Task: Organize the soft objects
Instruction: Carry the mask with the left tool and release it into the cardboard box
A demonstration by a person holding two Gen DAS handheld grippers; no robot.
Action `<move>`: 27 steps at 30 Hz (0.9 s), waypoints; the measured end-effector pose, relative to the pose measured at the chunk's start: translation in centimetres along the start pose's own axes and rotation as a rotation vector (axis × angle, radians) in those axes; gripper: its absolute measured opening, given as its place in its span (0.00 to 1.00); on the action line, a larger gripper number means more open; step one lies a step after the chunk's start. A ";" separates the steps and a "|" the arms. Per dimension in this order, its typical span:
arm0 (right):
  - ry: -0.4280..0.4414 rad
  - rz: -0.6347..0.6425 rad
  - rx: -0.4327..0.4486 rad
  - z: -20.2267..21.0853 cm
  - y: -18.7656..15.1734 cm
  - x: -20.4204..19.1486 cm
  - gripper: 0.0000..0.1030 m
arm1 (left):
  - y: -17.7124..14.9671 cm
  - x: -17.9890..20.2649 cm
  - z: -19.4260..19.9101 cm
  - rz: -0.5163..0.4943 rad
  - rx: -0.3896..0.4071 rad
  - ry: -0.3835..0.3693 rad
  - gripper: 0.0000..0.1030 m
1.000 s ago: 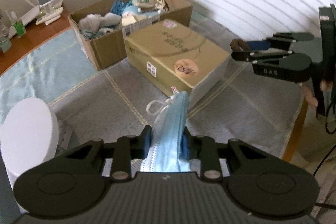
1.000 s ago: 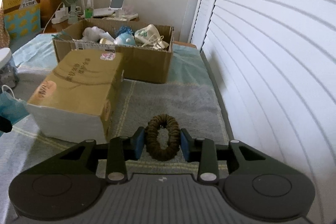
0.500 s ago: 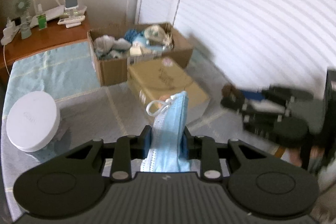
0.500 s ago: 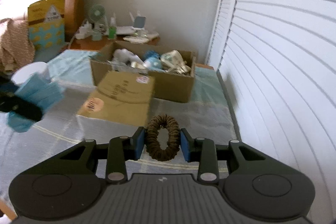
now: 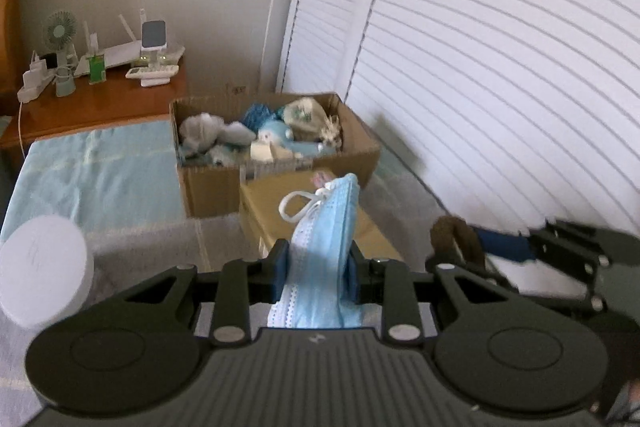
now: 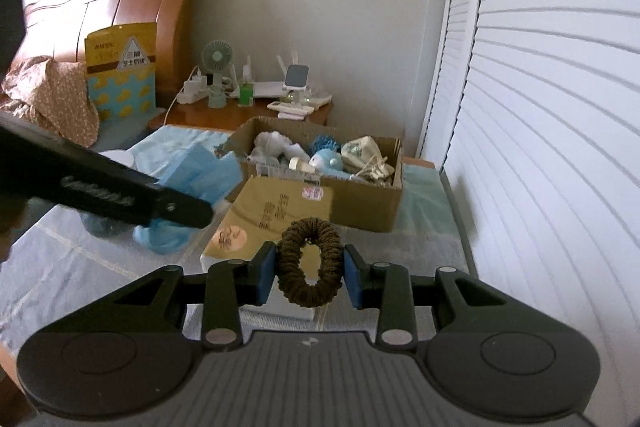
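the open cardboard box (image 6: 360,203) is the largest thing that matters for me; it stands ahead of both my grippers, at the far side of the closed carton (image 6: 276,219), and it is already full of soft toys and cloth. from my right side it lies straight ahead and a little up in the view, with its long side across my path, so i judge my right hand has the more direct line to it; which hand is truly nearer i cannot say, because the fisheye bends the depth.

my left gripper (image 5: 316,269) has its jaws drawn narrow and they pinch a folded blue face mask (image 5: 326,227). the mask stands up from between the pads, its long axis pointing forward toward the box, the white ear loop at the far tip.

my right gripper (image 6: 310,273) holds a brown scrunchie (image 6: 310,259), its ring upright and pressed from both sides by the blue pads.
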State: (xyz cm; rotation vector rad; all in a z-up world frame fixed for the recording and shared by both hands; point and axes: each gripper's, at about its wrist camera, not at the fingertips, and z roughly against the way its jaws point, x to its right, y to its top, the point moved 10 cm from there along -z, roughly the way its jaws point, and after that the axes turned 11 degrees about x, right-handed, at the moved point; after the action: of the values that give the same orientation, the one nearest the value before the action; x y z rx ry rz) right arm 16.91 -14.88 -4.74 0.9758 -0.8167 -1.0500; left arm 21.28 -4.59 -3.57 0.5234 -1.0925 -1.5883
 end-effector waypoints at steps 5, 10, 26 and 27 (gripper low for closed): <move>0.006 -0.011 0.005 -0.9 0.8 -0.1 0.39 | 2.8 -0.9 -2.3 0.009 0.053 0.025 0.27; 0.014 -0.018 0.009 -1.9 1.4 -0.3 0.39 | 4.9 -2.2 -5.2 0.031 0.064 0.048 0.27; -0.010 -0.031 -0.032 -4.3 1.1 0.9 0.39 | 6.6 -7.7 -14.1 0.004 -0.006 0.191 0.32; -0.012 -0.031 -0.035 -4.4 1.0 1.0 0.39 | 6.6 -7.8 -14.2 0.002 -0.008 0.197 0.36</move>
State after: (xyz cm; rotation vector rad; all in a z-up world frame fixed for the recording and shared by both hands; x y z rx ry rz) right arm 21.52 -14.55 -5.26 0.9560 -0.7934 -1.0941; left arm 38.45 -2.67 -6.29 0.6585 -0.9372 -1.5043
